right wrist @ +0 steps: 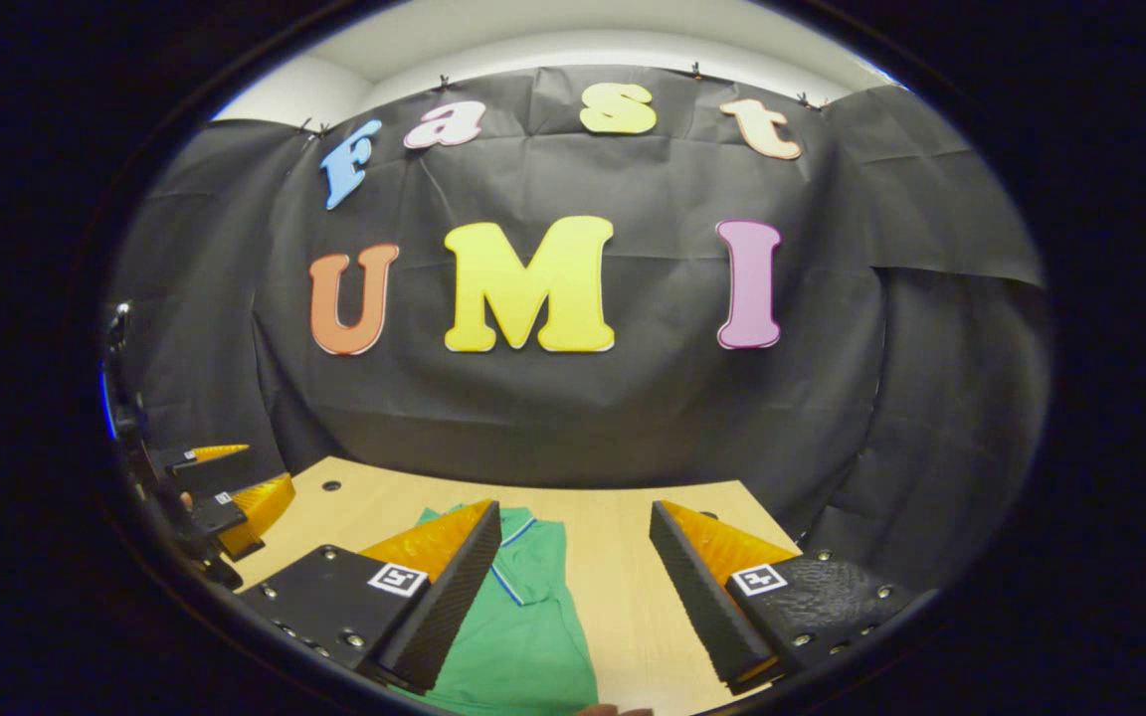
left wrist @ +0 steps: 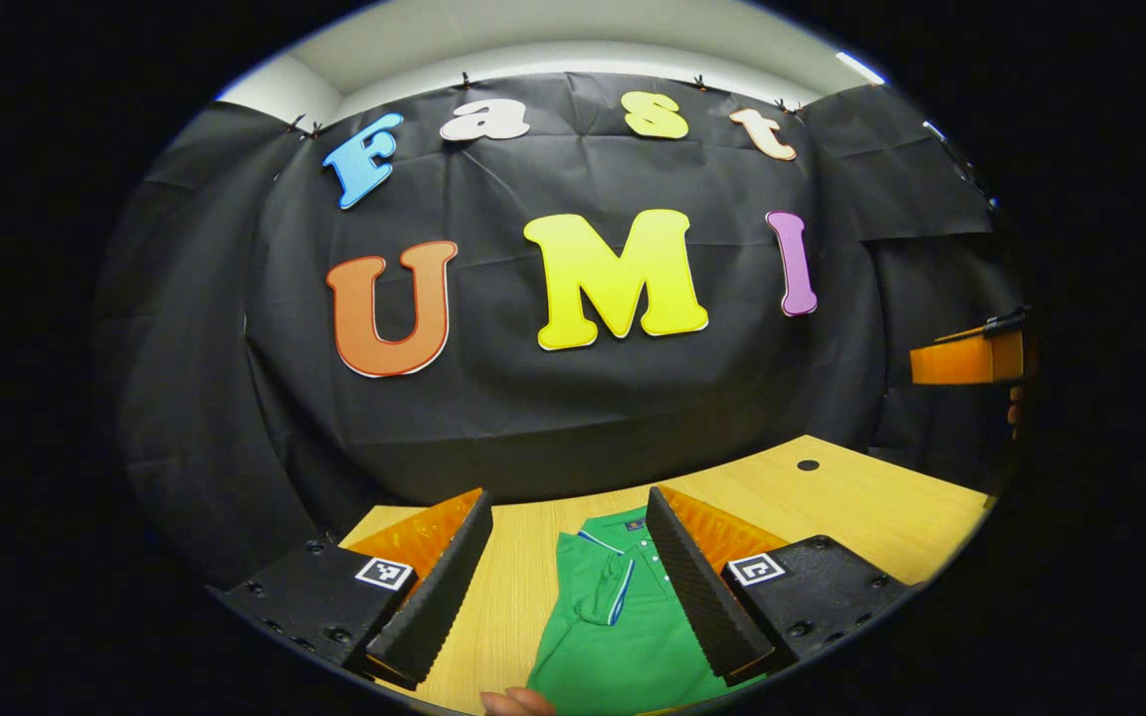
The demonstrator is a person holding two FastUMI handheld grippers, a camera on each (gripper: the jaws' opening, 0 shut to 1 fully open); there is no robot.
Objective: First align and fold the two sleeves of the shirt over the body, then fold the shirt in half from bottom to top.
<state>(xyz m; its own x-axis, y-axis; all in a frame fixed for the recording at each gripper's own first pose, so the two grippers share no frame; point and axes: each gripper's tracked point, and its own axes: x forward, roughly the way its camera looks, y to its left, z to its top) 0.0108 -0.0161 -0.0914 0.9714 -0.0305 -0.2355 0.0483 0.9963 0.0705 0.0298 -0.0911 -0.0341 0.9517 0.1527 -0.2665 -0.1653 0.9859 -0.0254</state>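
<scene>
Where shirt (left wrist: pixel 623 626) ends, bare table (left wrist: pixel 861 507).

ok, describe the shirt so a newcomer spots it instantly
Start at the black cloth wall, then drop to the wooden table in front of it. The shirt lies flat there: a green polo with a white-and-blue trimmed collar and buttoned placket, the sole garment on the wood.
</scene>
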